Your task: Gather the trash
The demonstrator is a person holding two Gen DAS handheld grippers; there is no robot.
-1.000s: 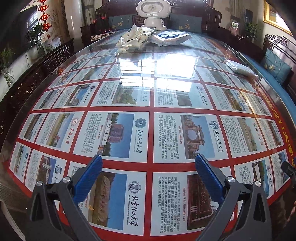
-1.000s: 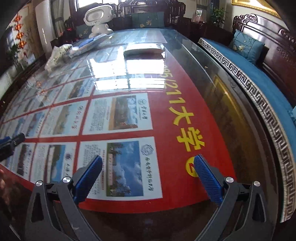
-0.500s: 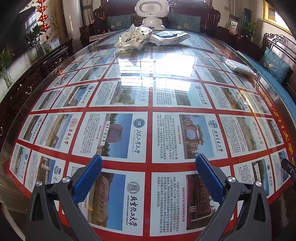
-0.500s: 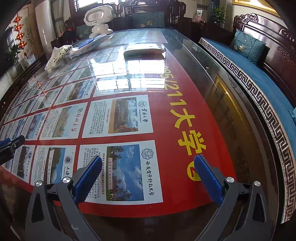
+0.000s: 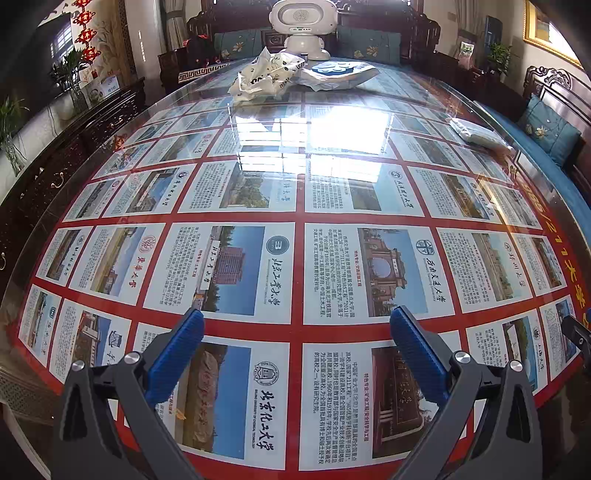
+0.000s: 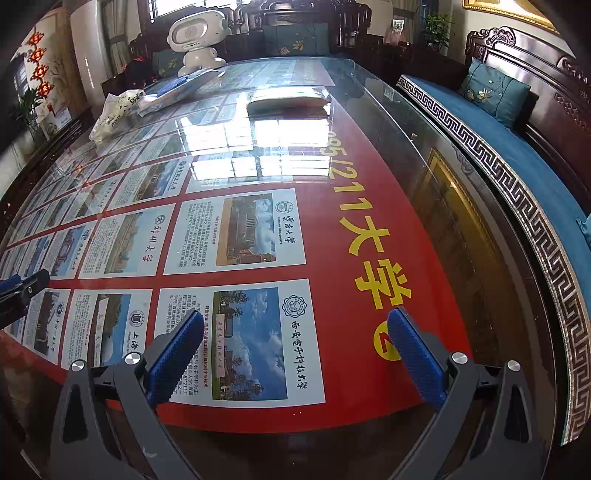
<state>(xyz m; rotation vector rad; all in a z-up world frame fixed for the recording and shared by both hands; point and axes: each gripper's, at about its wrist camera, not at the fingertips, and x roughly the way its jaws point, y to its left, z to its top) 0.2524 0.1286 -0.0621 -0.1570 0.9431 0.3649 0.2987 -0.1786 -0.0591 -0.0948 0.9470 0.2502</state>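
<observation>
Glass tabletop (image 5: 295, 192) lies bare between both spread, empty claws, left claw (image 5: 295, 325) and right claw (image 6: 295, 325), and the white robot toy (image 5: 303, 26); a crumpled plastic bag (image 5: 262, 77) and blue-printed wrapper (image 5: 340, 74) sit just before that toy, well apart from the claws.

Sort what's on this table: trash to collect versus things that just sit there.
Trash to collect:
crumpled white bag
blue-and-white wrapper
flat white packet

Just there:
white toy robot
poster under glass
blue cushion
</observation>
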